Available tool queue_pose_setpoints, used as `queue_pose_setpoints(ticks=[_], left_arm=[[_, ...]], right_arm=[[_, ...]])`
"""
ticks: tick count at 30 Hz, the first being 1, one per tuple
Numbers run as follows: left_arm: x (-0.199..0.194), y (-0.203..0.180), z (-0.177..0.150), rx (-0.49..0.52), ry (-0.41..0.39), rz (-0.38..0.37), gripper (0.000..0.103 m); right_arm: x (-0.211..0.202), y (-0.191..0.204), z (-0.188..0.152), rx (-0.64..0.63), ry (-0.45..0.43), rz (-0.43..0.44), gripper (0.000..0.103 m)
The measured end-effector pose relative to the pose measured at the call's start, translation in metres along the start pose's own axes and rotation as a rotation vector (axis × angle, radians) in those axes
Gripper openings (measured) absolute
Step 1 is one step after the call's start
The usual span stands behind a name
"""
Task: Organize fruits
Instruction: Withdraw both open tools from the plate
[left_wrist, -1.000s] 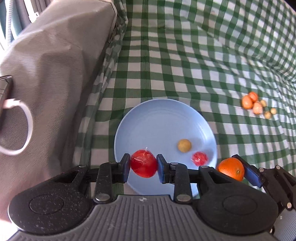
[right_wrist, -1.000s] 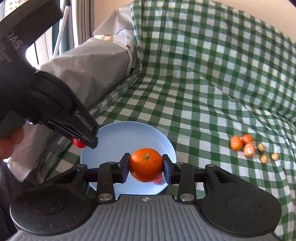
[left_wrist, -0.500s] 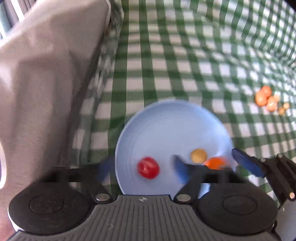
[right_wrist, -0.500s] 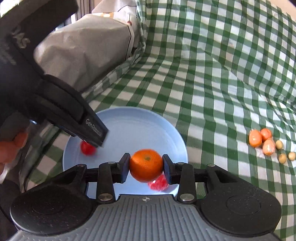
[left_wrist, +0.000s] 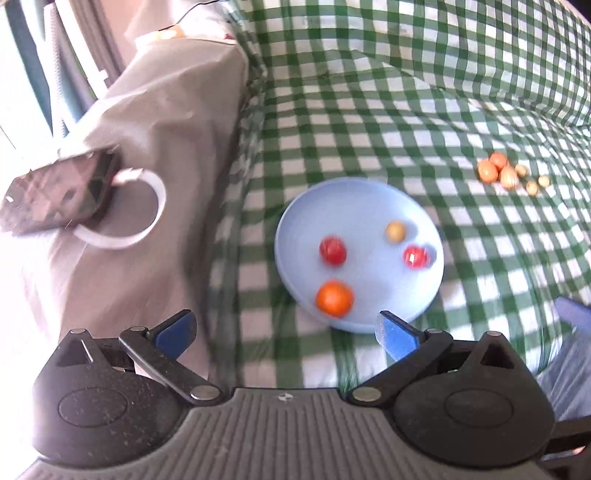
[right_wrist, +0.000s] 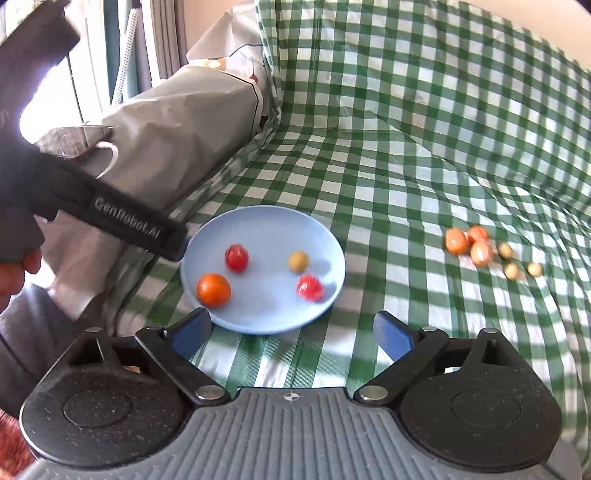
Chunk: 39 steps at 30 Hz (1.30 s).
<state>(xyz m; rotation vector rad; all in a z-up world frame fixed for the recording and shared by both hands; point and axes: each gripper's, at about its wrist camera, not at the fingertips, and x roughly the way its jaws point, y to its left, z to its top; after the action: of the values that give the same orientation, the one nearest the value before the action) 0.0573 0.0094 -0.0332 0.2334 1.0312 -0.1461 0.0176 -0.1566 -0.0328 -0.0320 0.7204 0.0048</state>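
My left gripper (left_wrist: 286, 332) and right gripper (right_wrist: 291, 334) were both spread wide and carried nothing, each held near the blue plate (right_wrist: 258, 229) on the green checked cloth (right_wrist: 406, 147). The plate contained four fruits lying apart: an orange (right_wrist: 214, 290), a red tomato (right_wrist: 236, 257), a second red fruit (right_wrist: 309, 287) and a small yellow fruit (right_wrist: 298, 261). A cluster of loose fruits (right_wrist: 480, 247) lay well apart to the right on the cloth.
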Motion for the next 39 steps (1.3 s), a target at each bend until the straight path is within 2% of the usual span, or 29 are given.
queue_pose_setpoints(ticks=[5,17,25,39], left_arm=[[-0.022,0.001,-0.026,0.002,-0.011,0.037,0.103],[-0.074,-0.012,-0.046,0.026,-0.123,0.04,0.103],[-0.088,-0.015,-0.052,0.03,-0.158,0.047,0.103],[-0.084,-0.012,-0.052,0.031,-0.142,0.046,0.103]], right_arm=[[-0.035,0.011,-0.01,-0.031,-0.089,-0.014,0.097],[-0.088,0.009,-0.021,-0.025,-0.22,-0.027,0.098],[-0.101,0.011,-0.025,-0.025,-0.253,-0.033,0.099],[-0.098,0.014,-0.026,-0.026,-0.243,-0.03,0.099]])
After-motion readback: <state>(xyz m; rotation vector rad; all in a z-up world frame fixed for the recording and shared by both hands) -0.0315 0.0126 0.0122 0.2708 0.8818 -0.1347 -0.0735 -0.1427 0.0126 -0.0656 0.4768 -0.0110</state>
